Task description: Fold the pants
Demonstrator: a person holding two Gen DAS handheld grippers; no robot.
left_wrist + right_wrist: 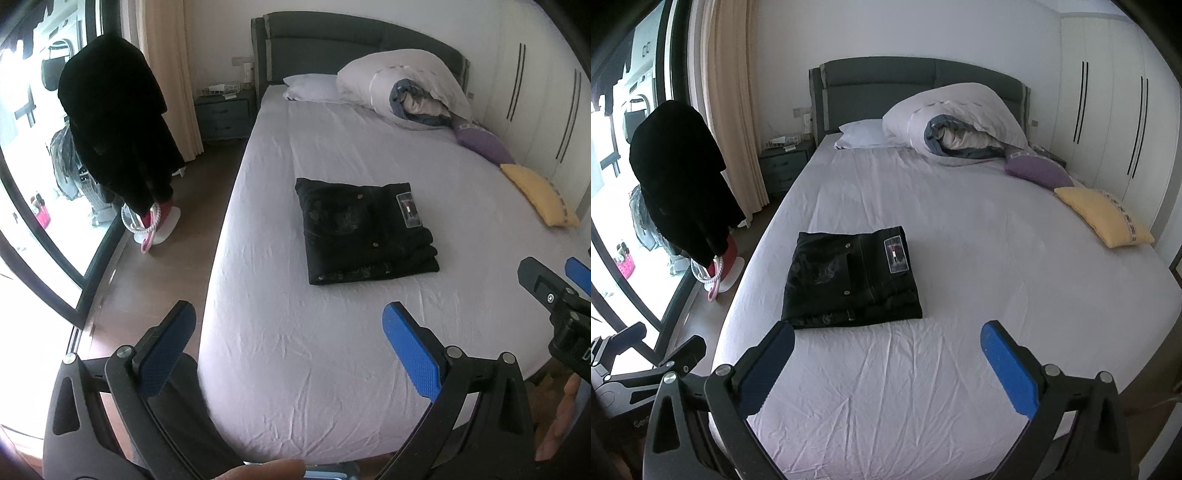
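Note:
Black pants (365, 232) lie folded into a compact square on the pale lilac bed sheet (303, 362), with a clear label patch on top. They also show in the right wrist view (851, 278). My left gripper (288, 328) is open and empty, held over the bed's near edge, well short of the pants. My right gripper (886, 345) is open and empty, just short of the pants' front edge. The right gripper's tip also shows at the right edge of the left wrist view (554, 284).
A rolled duvet (960, 122), a white pillow (862, 134), a purple cushion (1038, 171) and a yellow cushion (1104, 216) sit toward the headboard and right side. A black coat on a stand (118, 129) and a nightstand (225, 116) are on the floor to the left. White wardrobes (1108, 110) stand right.

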